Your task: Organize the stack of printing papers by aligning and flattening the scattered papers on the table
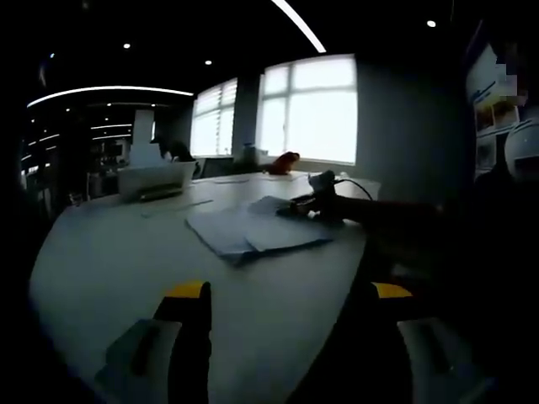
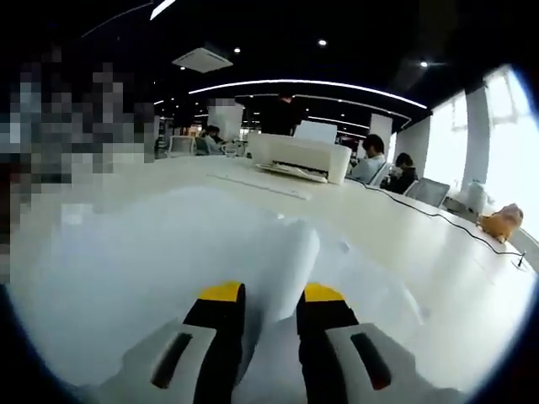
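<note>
Two grippers: right gripper [image 2: 269,303] clamped on a raised paper sheet [image 2: 282,278]; left gripper [image 1: 290,295] jaws spread above the table [image 1: 126,252], nothing held.

Matt white papers [image 2: 278,269], smooth pale table [image 1: 126,252], glossy plastic printer [image 2: 299,157]

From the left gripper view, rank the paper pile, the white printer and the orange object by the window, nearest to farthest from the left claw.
1. Scattered pile of white printing papers, mid-table, ahead and slightly right of the left claw.
2. Boxy white printer, farther back on the left.
3. Small orange object, at the table's far edge under the bright window.
</note>
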### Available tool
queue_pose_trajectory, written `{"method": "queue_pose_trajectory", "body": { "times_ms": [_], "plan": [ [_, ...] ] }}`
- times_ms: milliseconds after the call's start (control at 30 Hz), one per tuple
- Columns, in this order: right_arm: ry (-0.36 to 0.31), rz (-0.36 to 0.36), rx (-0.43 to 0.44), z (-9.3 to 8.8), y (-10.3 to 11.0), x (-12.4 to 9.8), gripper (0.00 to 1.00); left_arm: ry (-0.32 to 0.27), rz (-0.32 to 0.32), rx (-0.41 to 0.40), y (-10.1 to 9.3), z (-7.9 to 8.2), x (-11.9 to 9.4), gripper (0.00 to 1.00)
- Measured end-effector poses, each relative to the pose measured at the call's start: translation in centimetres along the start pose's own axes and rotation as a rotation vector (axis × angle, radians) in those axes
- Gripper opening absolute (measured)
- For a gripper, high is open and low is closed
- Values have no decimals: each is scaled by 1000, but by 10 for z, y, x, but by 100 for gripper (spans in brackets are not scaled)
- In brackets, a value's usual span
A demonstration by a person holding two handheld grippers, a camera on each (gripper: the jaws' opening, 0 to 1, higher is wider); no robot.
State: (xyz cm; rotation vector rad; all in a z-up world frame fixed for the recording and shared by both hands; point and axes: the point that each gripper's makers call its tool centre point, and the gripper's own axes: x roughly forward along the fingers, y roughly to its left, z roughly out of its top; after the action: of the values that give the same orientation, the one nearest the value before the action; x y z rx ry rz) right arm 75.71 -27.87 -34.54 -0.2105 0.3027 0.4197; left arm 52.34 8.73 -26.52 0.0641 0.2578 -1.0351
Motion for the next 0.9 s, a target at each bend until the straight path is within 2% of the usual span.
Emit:
{"method": "queue_pose_trajectory", "body": {
  "times_ms": [300, 667, 900],
  "plan": [
    [-6, -19, -43, 1, 0, 2, 15, -2, 2, 2, 2, 1, -1, 78],
    [-6, 0, -36, 1, 5, 3, 15, -1, 0, 0, 0, -1, 0, 77],
    [6, 29, -57, 1, 14, 3, 4, -1, -1, 0, 1, -1, 0, 77]
  ]
}}
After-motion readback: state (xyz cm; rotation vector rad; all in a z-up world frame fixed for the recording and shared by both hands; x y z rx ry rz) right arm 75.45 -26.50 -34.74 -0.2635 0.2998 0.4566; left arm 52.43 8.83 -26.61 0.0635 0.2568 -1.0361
